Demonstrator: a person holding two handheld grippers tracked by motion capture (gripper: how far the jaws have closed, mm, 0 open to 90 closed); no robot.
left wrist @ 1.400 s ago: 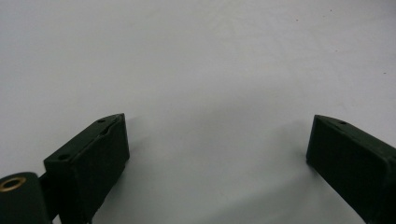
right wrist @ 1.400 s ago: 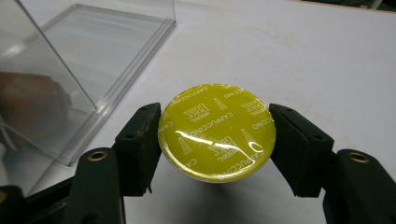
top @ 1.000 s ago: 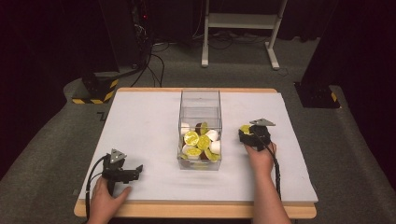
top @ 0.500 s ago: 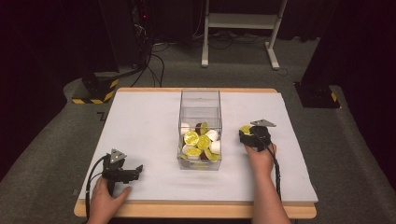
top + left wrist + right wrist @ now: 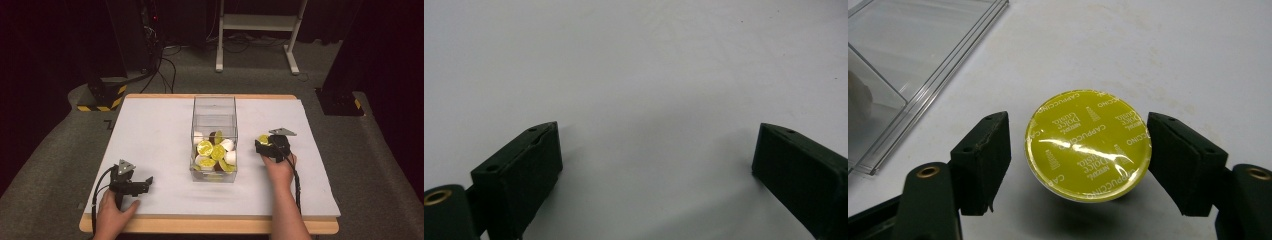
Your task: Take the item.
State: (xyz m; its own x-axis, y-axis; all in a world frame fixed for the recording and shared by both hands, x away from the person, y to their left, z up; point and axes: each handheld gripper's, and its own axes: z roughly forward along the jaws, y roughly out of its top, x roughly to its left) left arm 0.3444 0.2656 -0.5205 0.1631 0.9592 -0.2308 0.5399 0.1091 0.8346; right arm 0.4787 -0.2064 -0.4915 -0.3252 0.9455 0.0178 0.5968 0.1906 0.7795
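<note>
From the high view, a clear, tall, square-sided plastic box [image 5: 214, 137] stands mid-table on the white table cover [image 5: 150, 135], its bottom heaped with yellow-lidded and white coffee capsules [image 5: 212, 152]; just right of it the right gripper [image 5: 262, 143] rests low over one round capsule with a yellow foil lid [image 5: 263, 139], which sits on the cover beside the box, not in it; the left gripper [image 5: 146, 182] lies idle at the near left, well apart from everything. In the left gripper view its jaws stand wide apart over bare cover. In the right gripper view the capsule [image 5: 1089, 142] sits lid-up between the jaws, which have just been opening and now stand off it with a small gap on each side; the foil is glossy, slightly crinkled, printed "cappuccino" around its edge. The step looks like a set-down beside the box being finished; next the gripper likely needs to lift straight clear without nudging the capsule.
</note>
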